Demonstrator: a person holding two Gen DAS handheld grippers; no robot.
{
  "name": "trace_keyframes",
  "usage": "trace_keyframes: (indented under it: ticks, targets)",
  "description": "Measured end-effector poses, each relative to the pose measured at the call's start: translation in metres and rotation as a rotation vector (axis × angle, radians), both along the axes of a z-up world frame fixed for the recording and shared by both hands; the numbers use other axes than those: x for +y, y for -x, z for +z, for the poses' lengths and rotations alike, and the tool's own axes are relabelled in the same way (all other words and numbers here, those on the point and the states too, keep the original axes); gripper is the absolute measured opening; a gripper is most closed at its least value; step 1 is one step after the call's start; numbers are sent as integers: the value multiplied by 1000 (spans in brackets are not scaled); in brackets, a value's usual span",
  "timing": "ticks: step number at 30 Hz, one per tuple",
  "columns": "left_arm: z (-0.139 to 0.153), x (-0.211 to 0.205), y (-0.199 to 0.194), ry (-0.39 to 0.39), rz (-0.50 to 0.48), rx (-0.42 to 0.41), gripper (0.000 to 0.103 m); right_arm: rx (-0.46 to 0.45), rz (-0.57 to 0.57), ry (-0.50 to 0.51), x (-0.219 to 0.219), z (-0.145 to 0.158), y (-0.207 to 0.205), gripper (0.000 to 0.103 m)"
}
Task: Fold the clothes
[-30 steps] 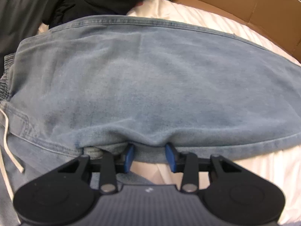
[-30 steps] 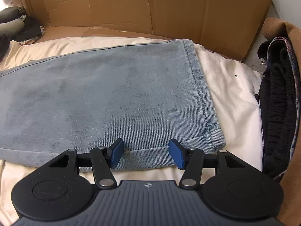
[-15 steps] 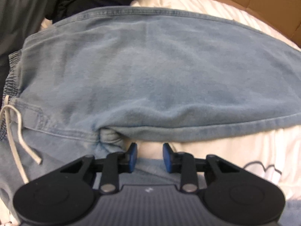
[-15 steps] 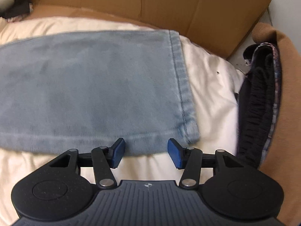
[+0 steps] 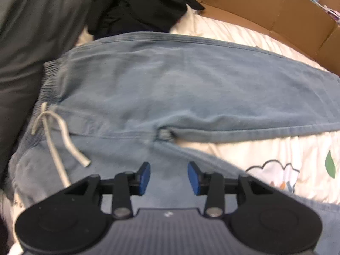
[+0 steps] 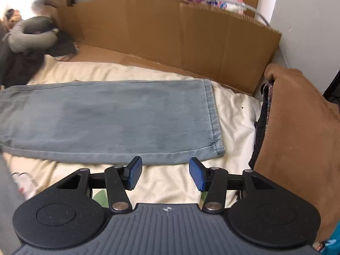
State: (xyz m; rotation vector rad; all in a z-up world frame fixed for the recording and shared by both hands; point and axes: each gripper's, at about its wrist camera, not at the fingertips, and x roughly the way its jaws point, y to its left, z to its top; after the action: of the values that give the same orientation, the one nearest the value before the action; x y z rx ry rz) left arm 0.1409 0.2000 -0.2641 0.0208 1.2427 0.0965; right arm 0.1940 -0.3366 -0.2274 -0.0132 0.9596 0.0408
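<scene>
Cream bedding [image 6: 233,106] under our jeans [image 6: 110,119], cardboard [image 6: 170,38] along its far edge, brown garment [image 6: 297,127] rightward; left gripper [image 5: 169,177] and right gripper [image 6: 165,173] both agape, empty.

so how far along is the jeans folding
Done: one leg of the light blue jeans lies flat across the bedsheet, hem squared. In hand: nothing; left gripper and right gripper are open. Left: the other leg remains unstacked, lengthwise folds undone.

Both wrist views look down closely on the same jeans [image 5: 191,89], opposite ends.
</scene>
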Motion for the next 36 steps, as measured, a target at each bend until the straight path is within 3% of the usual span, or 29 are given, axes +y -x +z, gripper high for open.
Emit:
trace_keyframes:
  ticks: [10, 16, 20, 26, 33, 36]
  targets:
    - [38, 51, 44, -40, 30, -32, 43, -74, -11, -52, 14, 50, 79, 57]
    - [58, 78, 61, -62, 44, -52, 48, -91, -10, -72, 17, 66, 114, 57]
    - [63, 97, 65, -73, 69, -64, 56, -83, 13, -87, 19, 74, 128, 61]
    - [54, 123, 57, -77, 96, -81, 59, -23, 132, -51, 42, 90, 118, 61]
    - [26, 145, 40, -97, 80, -80, 59, 115, 480, -29, 105, 114, 85, 68]
    - [13, 154, 33, -90, 97, -79, 59, 120, 547, 6, 131, 113, 71, 70]
